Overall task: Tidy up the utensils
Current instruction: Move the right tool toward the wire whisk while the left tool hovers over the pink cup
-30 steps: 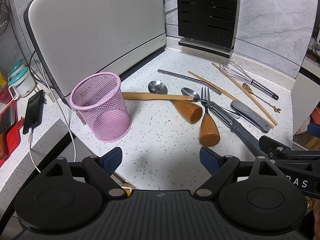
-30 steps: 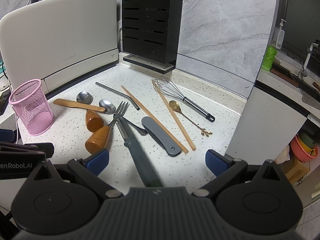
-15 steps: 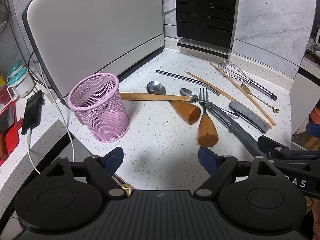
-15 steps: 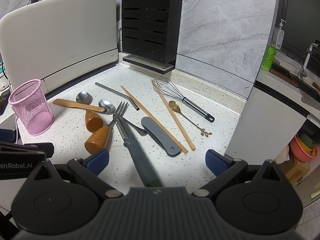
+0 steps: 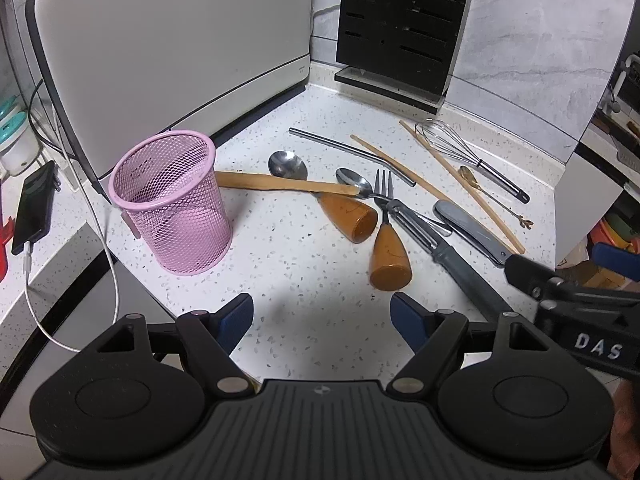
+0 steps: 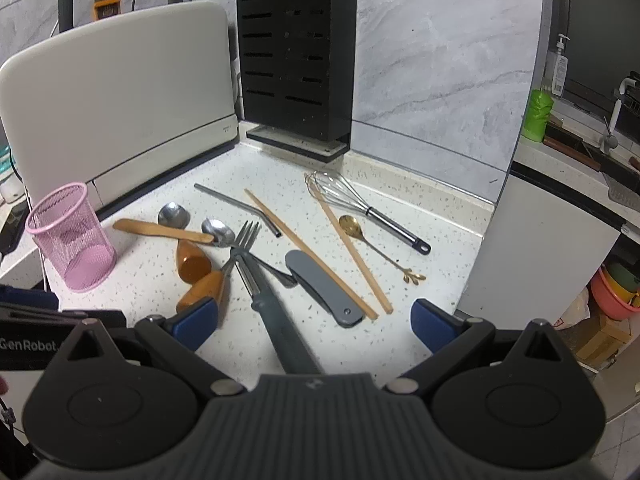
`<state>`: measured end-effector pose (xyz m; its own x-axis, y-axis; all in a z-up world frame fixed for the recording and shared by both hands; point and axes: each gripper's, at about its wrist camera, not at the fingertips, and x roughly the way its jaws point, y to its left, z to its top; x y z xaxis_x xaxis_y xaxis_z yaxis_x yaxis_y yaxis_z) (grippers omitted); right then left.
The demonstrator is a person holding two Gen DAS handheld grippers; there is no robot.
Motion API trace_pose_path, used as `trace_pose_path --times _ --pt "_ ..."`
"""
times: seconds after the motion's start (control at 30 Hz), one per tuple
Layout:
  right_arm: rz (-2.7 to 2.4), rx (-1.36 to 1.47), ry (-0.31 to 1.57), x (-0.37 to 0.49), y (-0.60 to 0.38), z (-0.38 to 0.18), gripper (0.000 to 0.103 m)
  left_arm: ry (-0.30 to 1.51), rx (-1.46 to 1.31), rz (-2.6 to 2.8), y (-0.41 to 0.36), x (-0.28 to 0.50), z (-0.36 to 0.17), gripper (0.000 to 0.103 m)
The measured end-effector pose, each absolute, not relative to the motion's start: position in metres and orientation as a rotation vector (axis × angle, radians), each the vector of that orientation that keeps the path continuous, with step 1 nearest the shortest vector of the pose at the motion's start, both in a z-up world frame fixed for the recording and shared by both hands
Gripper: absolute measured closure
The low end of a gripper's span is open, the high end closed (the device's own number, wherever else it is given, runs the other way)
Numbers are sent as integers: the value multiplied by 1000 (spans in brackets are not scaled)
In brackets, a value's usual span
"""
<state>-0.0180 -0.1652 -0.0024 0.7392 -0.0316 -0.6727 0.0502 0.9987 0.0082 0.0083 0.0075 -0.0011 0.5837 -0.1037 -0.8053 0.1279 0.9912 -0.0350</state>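
Nothing on the counter has shifted since the earlier frames; only the left gripper [image 5: 321,317] differs, its jaws narrower than before and closing on empty air above bare counter. Right gripper [image 6: 315,319]: spread wide, holding nothing, the peeler handle on the counter passing beneath it.

Landmark: pink mesh cup [image 5: 175,201], upright, mouth open, seemingly empty.

Utensils, outward from the cup:
- Wooden spatula [image 5: 280,185]: nearest; one end just beside the cup's rim, long axis running straight away from it, lying over both spoons.
- Two steel spoons [image 5: 288,164], bowls away from the grippers, stubby wooden handles [image 5: 352,218] toward them.
- Fork [image 5: 383,188]: tines away from the grippers, wooden handle near, touching the second spoon.
- Peeler [image 5: 440,246]: grey handle slanting toward the right gripper, head against the fork.
- Grey folded knife [image 5: 472,232], steel straw [image 5: 352,150], chopsticks [image 5: 460,178], whisk [image 5: 460,148], gold spoon [image 5: 480,188]: far from the cup, mostly slanting away from it.

Risks, as judged: pile overlaps, so lifting one piece may drag or roll its neighbours. The light cup could tip if a long utensil strikes its rim or leans heavily to one side. Flat pieces offer little to pinch.
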Motion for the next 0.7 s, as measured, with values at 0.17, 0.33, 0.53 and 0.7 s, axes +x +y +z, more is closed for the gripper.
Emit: trace_pose_path --times 0.17,0.33,0.53,0.7 --pt "-36 32 727 -15 -169 3 3 950 -22 -172 18 13 5 18" --pt "-26 34 743 -6 -174 6 3 941 28 -146 22 21 11 21" --pt "-12 -17 700 4 -179 14 3 943 22 -154 34 36 25 21" --pt "58 -22 677 19 -186 20 3 929 47 -150 51 46 40 21"
